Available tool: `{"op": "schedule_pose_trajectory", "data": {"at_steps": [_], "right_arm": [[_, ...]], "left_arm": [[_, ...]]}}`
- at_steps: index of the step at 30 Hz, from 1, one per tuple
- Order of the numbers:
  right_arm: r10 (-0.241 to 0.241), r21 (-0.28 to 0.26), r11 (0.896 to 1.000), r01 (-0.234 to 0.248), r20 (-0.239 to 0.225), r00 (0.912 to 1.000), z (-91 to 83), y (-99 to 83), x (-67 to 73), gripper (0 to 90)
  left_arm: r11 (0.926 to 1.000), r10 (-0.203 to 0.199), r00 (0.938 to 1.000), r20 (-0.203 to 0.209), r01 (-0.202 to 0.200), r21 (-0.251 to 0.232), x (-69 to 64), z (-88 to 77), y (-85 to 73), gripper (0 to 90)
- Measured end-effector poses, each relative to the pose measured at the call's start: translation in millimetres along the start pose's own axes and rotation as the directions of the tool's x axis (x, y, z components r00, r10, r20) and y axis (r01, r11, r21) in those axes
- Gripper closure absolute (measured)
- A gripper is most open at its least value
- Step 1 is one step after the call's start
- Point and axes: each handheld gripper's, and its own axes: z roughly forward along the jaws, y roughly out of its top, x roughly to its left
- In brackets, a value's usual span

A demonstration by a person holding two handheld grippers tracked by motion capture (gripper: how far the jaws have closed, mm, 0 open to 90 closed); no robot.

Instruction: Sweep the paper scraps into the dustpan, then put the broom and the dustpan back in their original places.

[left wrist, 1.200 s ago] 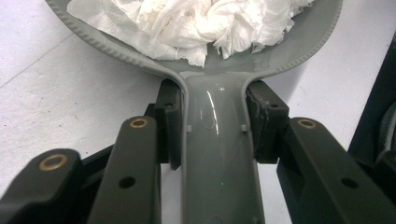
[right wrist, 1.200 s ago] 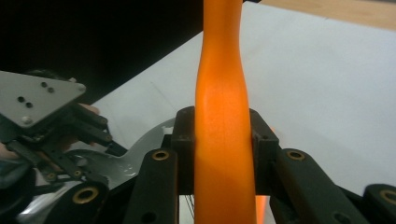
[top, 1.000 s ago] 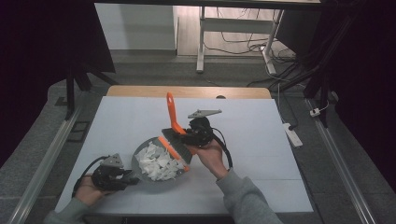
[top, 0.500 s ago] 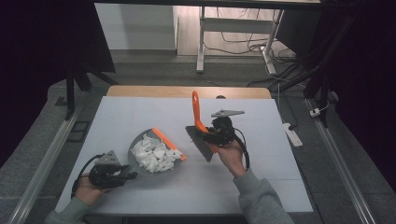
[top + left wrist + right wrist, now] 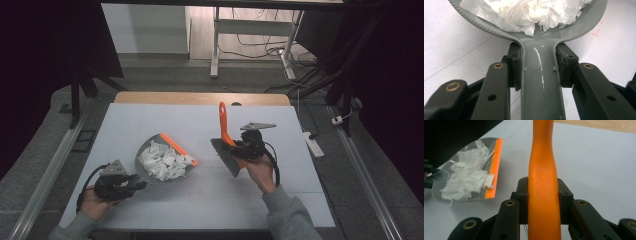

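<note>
A grey dustpan (image 5: 145,160) with an orange front lip lies left of the table's middle, holding a heap of crumpled white paper (image 5: 164,163). My left gripper (image 5: 135,184) is shut on its grey handle (image 5: 541,82), both pads pressing the handle's sides. The paper heap (image 5: 529,12) sits just beyond the jaws. My right gripper (image 5: 240,148) is shut on the orange handle (image 5: 543,182) of a small brush (image 5: 226,150); the handle points away from me and its dark bristles hang near the table. The brush stands to the right of the dustpan (image 5: 441,192), apart from it.
The white table top (image 5: 280,195) ends in a wooden strip (image 5: 200,98) at the far edge. A white power strip (image 5: 313,145) lies off the table's right side. Metal rails run along both sides, and a desk frame with cables stands beyond.
My right gripper has carried the brush to the right, away from the dustpan's lip. The left gripper and the dustpan have stayed where they were.
</note>
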Motion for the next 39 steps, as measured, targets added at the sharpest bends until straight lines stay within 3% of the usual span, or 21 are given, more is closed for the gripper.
{"op": "schedule_pose_trajectory", "data": {"at_steps": [6,15,21,29,39], "right_arm": [[-0.01,-0.005,1.0,0.01,-0.004,0.9999,-9.5,-7.3,-4.0,70.3],[-0.053,-0.004,0.999,0.053,-0.026,0.9983,-18.2,-15.2,-7.5,70.3],[-0.082,-0.006,0.997,0.082,-0.088,0.9928,-28.0,-22.6,-12.3,70.3],[-0.08,0.008,0.997,0.083,-0.185,0.9794,-33.7,-31.8,-20.9,70.3],[-0.05,0.056,0.996,0.064,-0.222,0.9738,-26.3,-37.6,-25.1,70.3]], "left_arm": [[0.9997,-0.024,0.9994,-0.027,0.023,-0.01,-0.9,-3.6,1.9,61.9],[0.9959,-0.067,0.9959,-0.061,0.063,-0.065,-3.1,-14.0,4.0,61.9],[0.9894,-0.126,0.9875,-0.095,0.118,-0.084,-10.0,-16.7,5.0,61.9],[0.9808,-0.186,0.9741,-0.129,0.176,-0.084,-8.8,-14.4,6.8,61.9],[0.9723,-0.23,0.957,-0.176,0.219,-0.083,-5.4,-10.5,7.3,61.9]]}}
